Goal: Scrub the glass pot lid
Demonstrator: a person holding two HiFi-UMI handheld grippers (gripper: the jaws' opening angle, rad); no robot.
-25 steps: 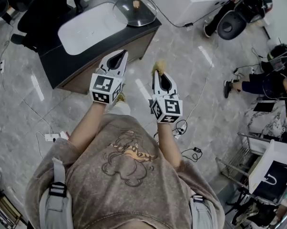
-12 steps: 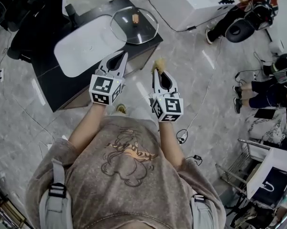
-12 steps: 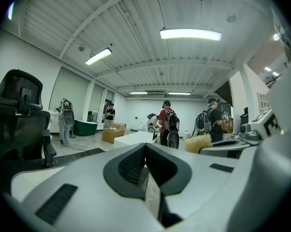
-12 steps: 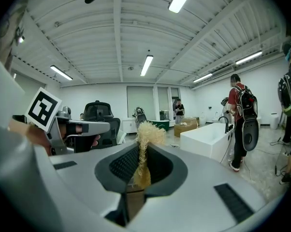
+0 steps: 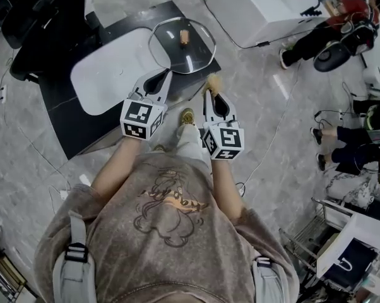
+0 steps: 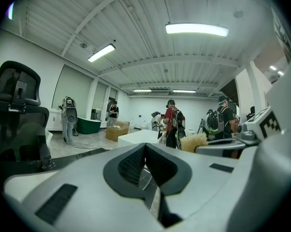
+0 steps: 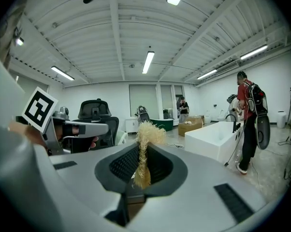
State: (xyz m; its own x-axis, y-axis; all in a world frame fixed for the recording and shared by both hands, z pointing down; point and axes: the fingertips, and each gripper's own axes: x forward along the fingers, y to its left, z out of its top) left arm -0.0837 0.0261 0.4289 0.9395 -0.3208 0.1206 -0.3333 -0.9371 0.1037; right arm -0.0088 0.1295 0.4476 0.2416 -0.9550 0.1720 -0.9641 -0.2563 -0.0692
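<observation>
The glass pot lid, with a brown knob, lies at the near right corner of a black table. My left gripper is held in the air just short of the lid, shut with nothing in it; in the left gripper view its jaws meet. My right gripper hovers over the floor to the right of the table, shut on a tuft of yellow fibre scrubber. The scrubber sticks up between the closed jaws in the right gripper view.
A white oval basin lies on the table left of the lid. A black office chair stands behind the table. A white tub and seated people are at the far right, and cables trail over the marble floor.
The table and lid have drawn closer to both grippers as the person steps forward. Both grippers keep their pose and stay shut.
</observation>
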